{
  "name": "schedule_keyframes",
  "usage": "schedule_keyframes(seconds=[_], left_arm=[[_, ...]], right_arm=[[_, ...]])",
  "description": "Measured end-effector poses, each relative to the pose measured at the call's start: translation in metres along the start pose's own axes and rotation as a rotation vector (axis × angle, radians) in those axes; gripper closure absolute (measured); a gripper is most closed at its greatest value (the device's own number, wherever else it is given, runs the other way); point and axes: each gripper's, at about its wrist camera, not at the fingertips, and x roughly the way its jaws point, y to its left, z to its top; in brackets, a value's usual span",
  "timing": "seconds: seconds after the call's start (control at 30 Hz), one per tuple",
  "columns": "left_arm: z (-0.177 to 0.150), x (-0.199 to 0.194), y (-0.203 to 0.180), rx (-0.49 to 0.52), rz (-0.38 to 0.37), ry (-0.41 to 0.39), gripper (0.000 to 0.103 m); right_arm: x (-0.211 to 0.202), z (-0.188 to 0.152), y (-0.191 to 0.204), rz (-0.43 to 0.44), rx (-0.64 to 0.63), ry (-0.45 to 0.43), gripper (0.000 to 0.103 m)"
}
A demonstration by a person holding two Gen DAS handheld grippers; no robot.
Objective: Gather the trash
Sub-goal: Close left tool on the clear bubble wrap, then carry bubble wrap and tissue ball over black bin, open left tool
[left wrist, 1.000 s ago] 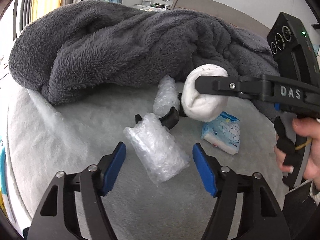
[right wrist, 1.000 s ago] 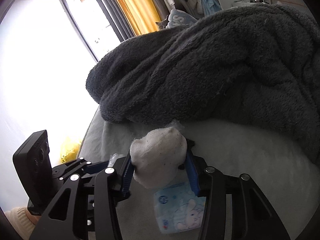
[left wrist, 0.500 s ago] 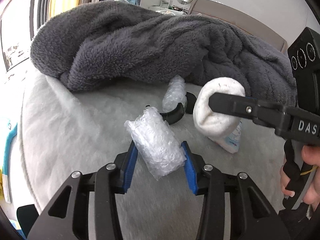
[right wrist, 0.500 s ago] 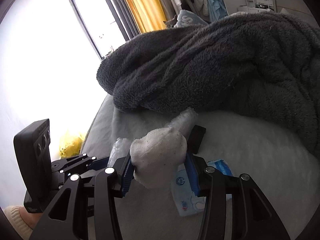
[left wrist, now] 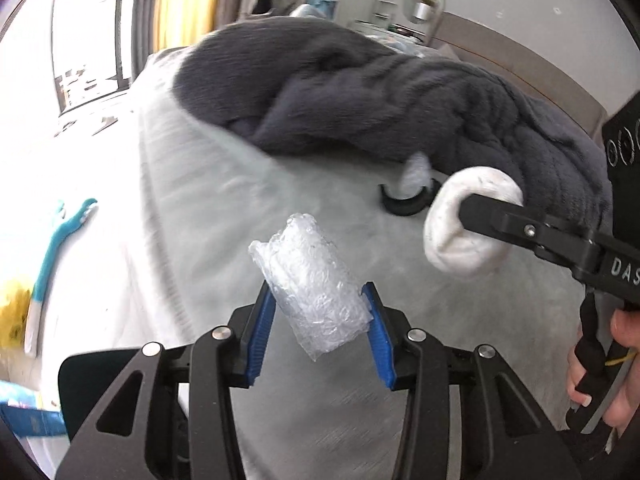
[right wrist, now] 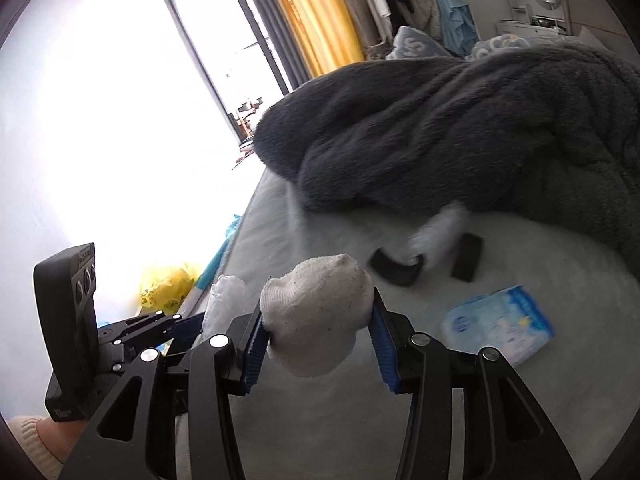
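A crumpled roll of clear bubble wrap (left wrist: 304, 264) hangs above the pale grey bed (left wrist: 248, 200), with my left gripper (left wrist: 318, 294) shut on it between the blue pads. My right gripper (right wrist: 317, 322) is shut on a balled-up white sock (right wrist: 320, 292), also held off the bed. In the left wrist view the right gripper (left wrist: 472, 208) reaches in from the right with the sock (left wrist: 460, 236), a hand on its handle. In the right wrist view the left gripper (right wrist: 192, 320) and its bubble wrap (right wrist: 224, 300) sit just to the left.
A dark grey fleece blanket (left wrist: 380, 108) is heaped across the far side of the bed. Before it lie a second bubble-wrap roll (left wrist: 414, 178), black curved pieces (right wrist: 394, 270), a black block (right wrist: 466, 256) and a blue tissue pack (right wrist: 498, 328). A yellow bag (right wrist: 168, 284) sits on the floor beyond the bed's left edge.
My left gripper went from open around the bubble wrap to shut on it and lifted it off the bed. Both grippers have swung left toward the bed's edge; the sock stays gripped.
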Motion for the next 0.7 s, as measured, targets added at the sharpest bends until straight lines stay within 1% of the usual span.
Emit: schedule_keyframes(seconds=[0.2,0.33,0.4,0.53,0.7], left_arm=[[-0.012,-0.02,0.02,-0.019,0.04,0.004,0.056],[-0.022,-0.03,0.041,-0.035,0.065,0.015,0.056],[-0.026,-0.033,0.053,-0.044,0.084,0.026,0.056],[-0.034,-0.034,0.083,-0.07,0.145,0.062,0.056],[-0.046,-0.037,0.116,-0.119,0.173,0.105,0.056]], right_arm=[[0.013,-0.006,0.036,0.033,-0.034,0.012,0.056],[0.025,-0.008,0.061,0.064,-0.053,0.024,0.056],[0.031,-0.008,0.073,0.081,-0.063,0.031,0.056],[0.047,-0.007,0.093,0.105,-0.084,0.043,0.056],[0.065,-0.006,0.118,0.142,-0.083,0.062,0.056]])
